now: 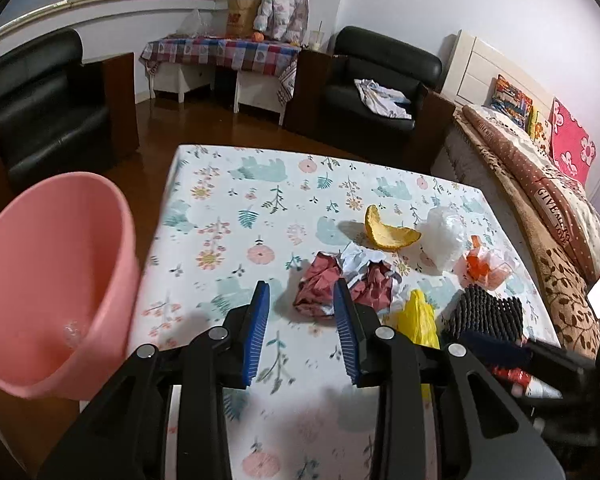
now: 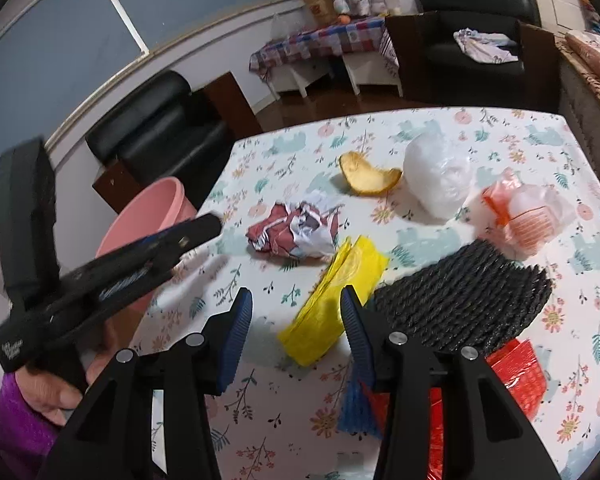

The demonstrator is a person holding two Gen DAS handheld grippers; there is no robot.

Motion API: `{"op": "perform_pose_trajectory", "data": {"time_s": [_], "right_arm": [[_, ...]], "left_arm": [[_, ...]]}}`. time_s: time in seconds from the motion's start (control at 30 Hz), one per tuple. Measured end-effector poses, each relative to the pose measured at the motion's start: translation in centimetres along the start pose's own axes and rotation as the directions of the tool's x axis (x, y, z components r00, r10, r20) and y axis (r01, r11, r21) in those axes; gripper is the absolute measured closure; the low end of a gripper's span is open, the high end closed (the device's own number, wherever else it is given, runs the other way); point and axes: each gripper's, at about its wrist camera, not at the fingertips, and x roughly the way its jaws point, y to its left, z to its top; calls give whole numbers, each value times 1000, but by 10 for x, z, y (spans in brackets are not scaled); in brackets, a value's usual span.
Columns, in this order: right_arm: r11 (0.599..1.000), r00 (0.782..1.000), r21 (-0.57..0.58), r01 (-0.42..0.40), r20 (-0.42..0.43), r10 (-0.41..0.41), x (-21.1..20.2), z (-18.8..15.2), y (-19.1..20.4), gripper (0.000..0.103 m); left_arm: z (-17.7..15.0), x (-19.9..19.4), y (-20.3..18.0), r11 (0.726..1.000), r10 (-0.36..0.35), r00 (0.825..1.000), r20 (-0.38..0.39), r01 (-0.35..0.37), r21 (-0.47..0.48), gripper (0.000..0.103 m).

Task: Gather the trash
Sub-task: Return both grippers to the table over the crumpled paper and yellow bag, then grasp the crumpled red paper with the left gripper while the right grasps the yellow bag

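table [image 1: 228,208]: floral cloth | pink bin [image 1: 56,280]: off table's left edge | black woven mat [image 2: 464,304]: just beside yellow bag [image 2: 336,300] | crumpled red-white paper [image 1: 344,284]: mid-table, ahead of left tongs [image 1: 302,300], wide, empty | right tongs [image 2: 296,314]: wide, over yellow bag | orange peel [image 1: 388,232]: behind paper

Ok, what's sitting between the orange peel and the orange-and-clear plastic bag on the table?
A crumpled clear white plastic bag sits between the curved orange peel and the orange-and-clear plastic bag, clearest in the right wrist view.

left wrist: close above table [image 1: 204,184], facing forward | right wrist: same, from right | shared: tabletop
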Motion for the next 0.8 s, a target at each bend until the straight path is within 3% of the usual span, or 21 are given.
{"op": "perform_pose_trajectory", "data": {"time_s": [0.37,0.63,0.8], "right_arm": [[997,995,31,66,-75,-64,24,-6,-19,58],[996,994,24,82,-70,-80,30,-4,-19,56],[996,994,10,87,-63,-86,32,-4,-17,55]], "left_arm": [[5,46,-3,999,-13,996,-85,10,-35,70],[-9,47,-10,1000,-28,992,-122,29,10,70],[-16,42,-13,999,-16,995,-99,20,35,68]]}}
